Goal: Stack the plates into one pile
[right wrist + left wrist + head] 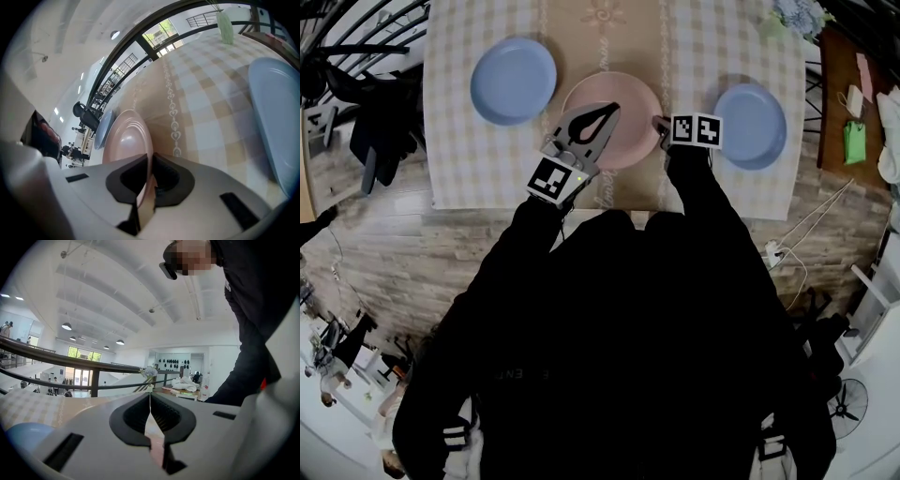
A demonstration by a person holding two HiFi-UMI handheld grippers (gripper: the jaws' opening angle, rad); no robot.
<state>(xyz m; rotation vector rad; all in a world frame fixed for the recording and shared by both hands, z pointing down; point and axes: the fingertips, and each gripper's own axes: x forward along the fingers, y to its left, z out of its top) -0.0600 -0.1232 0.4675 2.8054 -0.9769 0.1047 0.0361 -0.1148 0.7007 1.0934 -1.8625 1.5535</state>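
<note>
head view shows three plates on a table with a checked cloth (pixel 469 159). the pink plate (pixel 633 131) sits in the middle on a tan strip. the left blue plate (pixel 513 81) lies at 10 o'clock from it, and the right blue plate (pixel 750 125) lies at 3 o'clock. the plates are all apart, none on top of another.

the right claw (pixel 659 124) is at the 3 o'clock edge of the pink plate. right gripper view shows its jaws pinched tight on the rim of the pink plate (pixel 124 140), with the right blue plate (pixel 276 117) off to the side.

the left claw (pixel 617 107) comes in from 7 o'clock and hangs over the pink plate. left gripper view shows the left claw (pixel 150 394) with its tips pressed together and nothing caught in them.
</note>
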